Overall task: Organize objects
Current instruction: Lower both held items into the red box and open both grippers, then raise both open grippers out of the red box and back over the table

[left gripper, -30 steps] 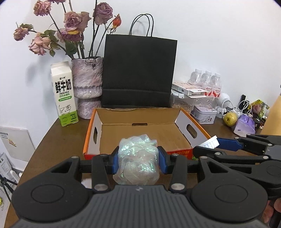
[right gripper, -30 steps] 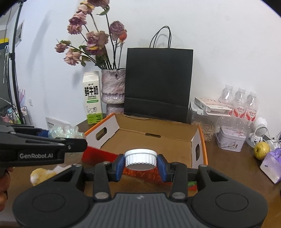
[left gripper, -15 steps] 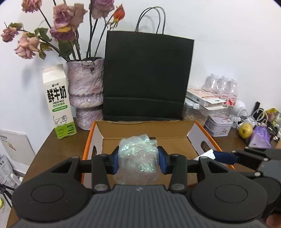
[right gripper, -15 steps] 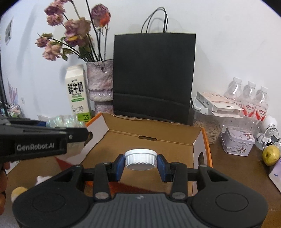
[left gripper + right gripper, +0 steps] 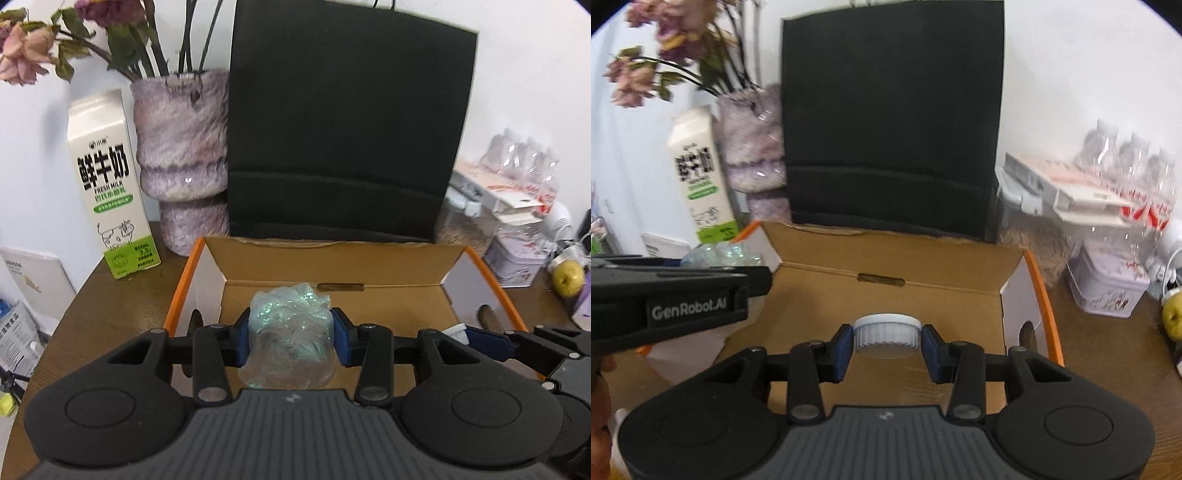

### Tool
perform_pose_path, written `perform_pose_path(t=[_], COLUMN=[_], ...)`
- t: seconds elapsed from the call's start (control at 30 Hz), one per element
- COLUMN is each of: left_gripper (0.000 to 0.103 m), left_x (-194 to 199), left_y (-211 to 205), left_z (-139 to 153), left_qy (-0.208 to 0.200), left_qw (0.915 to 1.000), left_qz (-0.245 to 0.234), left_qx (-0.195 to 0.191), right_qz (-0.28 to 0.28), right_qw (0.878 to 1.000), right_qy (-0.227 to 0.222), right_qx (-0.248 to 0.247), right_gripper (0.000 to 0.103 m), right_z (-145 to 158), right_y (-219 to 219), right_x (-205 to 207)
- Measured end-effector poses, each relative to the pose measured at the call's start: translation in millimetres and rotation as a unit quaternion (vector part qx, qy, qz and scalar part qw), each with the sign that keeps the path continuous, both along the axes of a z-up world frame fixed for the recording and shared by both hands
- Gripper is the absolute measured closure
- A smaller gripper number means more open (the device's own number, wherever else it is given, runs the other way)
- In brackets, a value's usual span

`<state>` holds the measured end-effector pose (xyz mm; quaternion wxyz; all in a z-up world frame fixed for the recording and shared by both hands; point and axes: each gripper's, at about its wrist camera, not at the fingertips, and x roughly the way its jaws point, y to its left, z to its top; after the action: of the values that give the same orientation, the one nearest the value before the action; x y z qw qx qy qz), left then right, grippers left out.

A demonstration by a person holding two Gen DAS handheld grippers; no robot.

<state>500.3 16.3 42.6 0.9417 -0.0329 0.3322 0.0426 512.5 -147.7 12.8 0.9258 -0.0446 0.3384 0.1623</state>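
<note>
My left gripper (image 5: 291, 341) is shut on a crumpled iridescent plastic bag (image 5: 290, 332), held over the near left part of an open cardboard box (image 5: 332, 266) with orange edges. The right gripper (image 5: 886, 345) is shut on a white ribbed bottle cap (image 5: 886, 334), with the bottle below it hidden, above the box floor (image 5: 886, 306). In the right wrist view the left gripper (image 5: 679, 291) comes in from the left with the bag (image 5: 716, 254) showing behind it. The right gripper's blue tip (image 5: 487, 339) shows at the right of the left wrist view.
Behind the box stand a black paper bag (image 5: 347, 129), a purple vase (image 5: 181, 155) of dried roses and a milk carton (image 5: 110, 184). To the right are water bottles (image 5: 1134, 173), a tin (image 5: 1104, 291), a clear container and a yellow apple (image 5: 567, 280). Papers (image 5: 29, 291) lie left.
Both grippers have moved forward and slightly down, from in front of the box to over its inside. Each keeps its hold; the box and bag loom larger.
</note>
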Motion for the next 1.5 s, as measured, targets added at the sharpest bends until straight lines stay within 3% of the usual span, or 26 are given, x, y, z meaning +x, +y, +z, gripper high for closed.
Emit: perform_pose_path(t=[0.53, 0.63, 0.67, 0.7, 0.73, 0.77, 0.8, 1.5], left_gripper=[0.058, 0.043, 0.028, 0.010, 0.002, 0.000, 0.000, 0.000], left_x=[26, 25, 24, 22, 21, 18, 17, -22], left_y=[-3, 0, 1, 3, 4, 6, 7, 6], left_z=[-35, -38, -39, -39, -38, -36, -35, -9], left_qy=[0.034, 0.032, 0.030, 0.023, 0.016, 0.006, -0.001, -0.024], left_qw=[0.9991, 0.9992, 0.9993, 0.9994, 0.9994, 0.9995, 0.9996, 0.9990], left_qz=[0.015, 0.013, 0.014, 0.020, 0.024, 0.027, 0.027, 0.033], left_qx=[0.018, 0.020, 0.020, 0.019, 0.017, 0.014, 0.012, 0.019], right_qz=[-0.038, -0.033, -0.028, -0.025, -0.023, -0.023, -0.024, -0.047], right_qw=[0.998, 0.998, 0.998, 0.998, 0.998, 0.999, 0.999, 0.999], right_qy=[0.049, 0.055, 0.057, 0.056, 0.052, 0.048, 0.044, 0.026], right_qx=[-0.009, -0.009, -0.009, -0.008, -0.008, -0.008, -0.008, 0.001], right_gripper=[0.064, 0.063, 0.061, 0.045, 0.034, 0.009, 0.000, 0.000], right_z=[-44, -48, -49, -49, -49, -48, -48, -24], right_y=[-7, -8, -7, -7, -6, -6, -6, -20], right_x=[33, 34, 34, 32, 30, 29, 27, -2])
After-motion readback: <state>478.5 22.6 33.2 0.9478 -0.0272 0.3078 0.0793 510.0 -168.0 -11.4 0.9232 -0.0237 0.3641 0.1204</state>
